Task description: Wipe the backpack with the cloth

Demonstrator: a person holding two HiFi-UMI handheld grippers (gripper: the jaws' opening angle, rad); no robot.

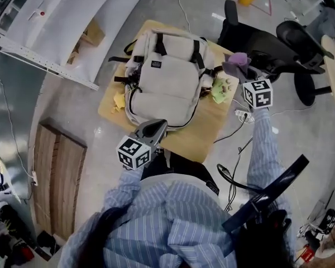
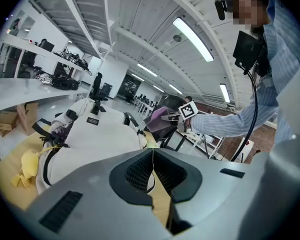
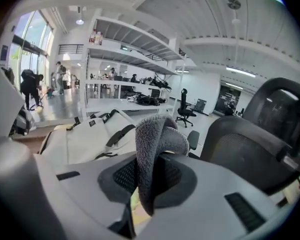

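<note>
A cream backpack [image 1: 167, 82] lies flat on a small wooden table [image 1: 204, 135], straps toward the far side. My right gripper [image 1: 241, 67] hovers at the table's right edge, shut on a grey-purple cloth [image 1: 236, 59] that folds over its jaws; in the right gripper view the cloth [image 3: 155, 154] hangs between them with the backpack [image 3: 85, 136] to the left. My left gripper [image 1: 152, 130] sits at the backpack's near edge, jaws shut with nothing between them. In the left gripper view the backpack [image 2: 95, 136] stretches ahead, and the right gripper [image 2: 176, 116] with the cloth [image 2: 160, 115] shows beyond it.
Yellow rags lie at the backpack's left [image 1: 119, 101] and a green one at its right [image 1: 220, 91]. A black office chair [image 1: 279, 49] stands close to the table's right. Cables [image 1: 234, 177] trail on the floor. White shelving [image 1: 56, 21] is at the far left.
</note>
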